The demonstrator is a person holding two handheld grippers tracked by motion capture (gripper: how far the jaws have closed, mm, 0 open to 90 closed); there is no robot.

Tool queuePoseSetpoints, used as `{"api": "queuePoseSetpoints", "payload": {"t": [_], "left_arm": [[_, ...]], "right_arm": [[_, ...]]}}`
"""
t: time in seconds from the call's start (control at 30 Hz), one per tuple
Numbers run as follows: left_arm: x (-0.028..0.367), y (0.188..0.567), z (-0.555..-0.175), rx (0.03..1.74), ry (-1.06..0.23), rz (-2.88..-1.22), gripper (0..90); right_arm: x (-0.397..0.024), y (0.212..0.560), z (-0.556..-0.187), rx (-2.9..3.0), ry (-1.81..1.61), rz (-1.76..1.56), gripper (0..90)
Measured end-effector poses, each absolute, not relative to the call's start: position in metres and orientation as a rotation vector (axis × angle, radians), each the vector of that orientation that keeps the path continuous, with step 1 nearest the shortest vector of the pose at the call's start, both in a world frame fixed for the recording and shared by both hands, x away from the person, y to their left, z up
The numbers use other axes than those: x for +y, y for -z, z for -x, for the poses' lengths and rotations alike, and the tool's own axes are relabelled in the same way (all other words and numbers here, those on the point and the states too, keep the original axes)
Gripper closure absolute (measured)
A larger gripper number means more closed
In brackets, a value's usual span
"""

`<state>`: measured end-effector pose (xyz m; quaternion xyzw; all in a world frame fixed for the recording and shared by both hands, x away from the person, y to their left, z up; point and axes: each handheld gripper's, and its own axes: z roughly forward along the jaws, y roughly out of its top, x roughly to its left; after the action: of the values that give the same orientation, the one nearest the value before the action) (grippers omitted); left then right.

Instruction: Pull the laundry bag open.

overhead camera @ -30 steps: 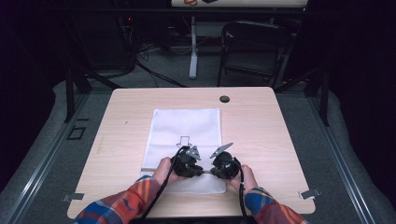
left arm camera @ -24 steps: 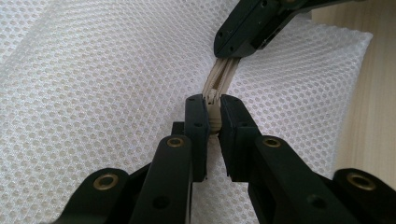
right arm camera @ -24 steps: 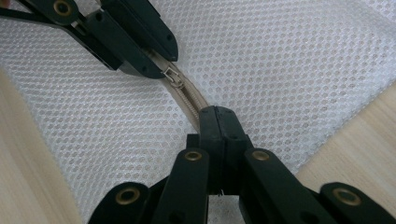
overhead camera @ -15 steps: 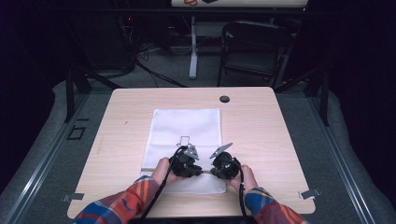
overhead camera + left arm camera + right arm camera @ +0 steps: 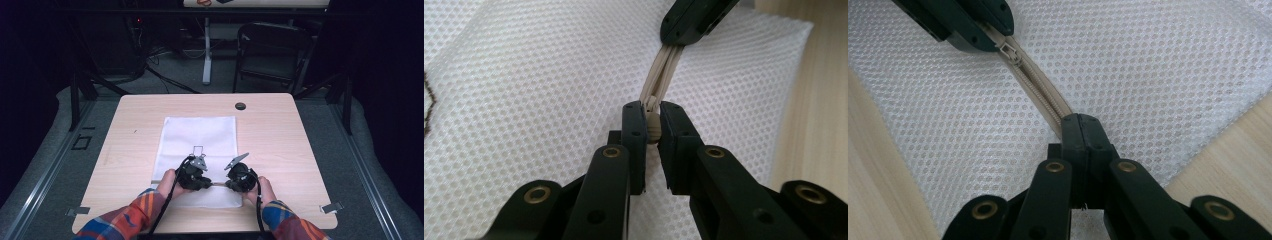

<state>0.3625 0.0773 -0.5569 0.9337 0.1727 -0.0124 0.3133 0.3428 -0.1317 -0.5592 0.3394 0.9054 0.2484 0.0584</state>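
Lab-like recording room: lone wooden table [image 5: 280, 125], black surrounds, floor cables [image 5: 165, 75], folding chair [image 5: 272, 50]

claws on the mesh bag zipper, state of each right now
left claw: shut on the zipper pull of the white mesh bag.
right claw: shut on the zipper tape.

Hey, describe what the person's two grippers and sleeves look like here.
Both grippers, left gripper and right gripper, are black, each topped by a grey three-cornered plate. Close up, the jaws are flat black linked bars joined by brass-coloured pivot rivets. A black cable trails back from each. The sleeves are plaid flannel in orange-red, blue and yellow.
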Motion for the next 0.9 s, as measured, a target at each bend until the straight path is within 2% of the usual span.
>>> {"api": "queuePoseSetpoints", "payload": {"t": [0.9], "left_arm": [[0.110, 0.549, -0.358, 0.508, 0.012, -2.430, 81.7]], "right_arm": [[-0.131, 0.558, -0.341, 2.741, -0.720, -0.994, 90.0]]}}
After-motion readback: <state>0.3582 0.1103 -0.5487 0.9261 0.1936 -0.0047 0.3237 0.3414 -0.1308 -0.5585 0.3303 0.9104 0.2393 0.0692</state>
